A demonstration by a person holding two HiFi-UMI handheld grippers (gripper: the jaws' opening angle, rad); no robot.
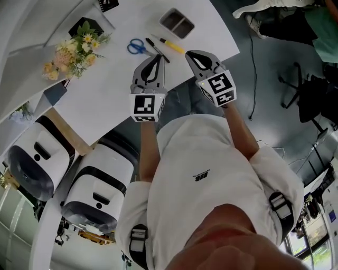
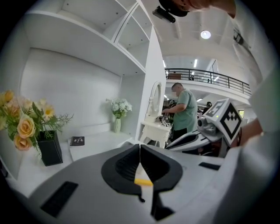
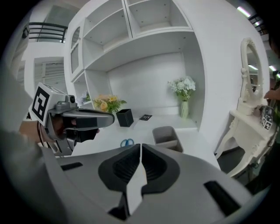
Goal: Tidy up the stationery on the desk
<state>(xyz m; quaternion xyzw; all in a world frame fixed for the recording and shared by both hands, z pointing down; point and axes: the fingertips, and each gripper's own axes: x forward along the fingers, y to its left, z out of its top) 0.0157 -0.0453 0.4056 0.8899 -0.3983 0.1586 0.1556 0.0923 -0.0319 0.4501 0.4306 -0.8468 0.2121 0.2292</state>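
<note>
On the white desk (image 1: 105, 89) lie blue-handled scissors (image 1: 136, 46), a black pen (image 1: 157, 50) and a yellow pen (image 1: 172, 46). A grey two-compartment organiser tray (image 1: 177, 23) stands just beyond them. My left gripper (image 1: 156, 58) hovers over the desk's near edge, close to the black pen, its jaws shut and empty. My right gripper (image 1: 191, 54) hangs beside the yellow pen's end, also shut on nothing. The right gripper view shows the scissors (image 3: 127, 142) and the tray (image 3: 168, 135) ahead. A yellow sliver (image 2: 143, 181) shows through the gap behind the left gripper's (image 2: 140, 148) tips.
A black vase of yellow flowers (image 1: 79, 47) and a small black notebook (image 1: 108, 4) stand further back on the desk. White shelving (image 3: 131, 26) rises behind it. Two white machines (image 1: 95, 190) sit on the floor at left. A person in green (image 2: 181, 109) stands by a white vanity.
</note>
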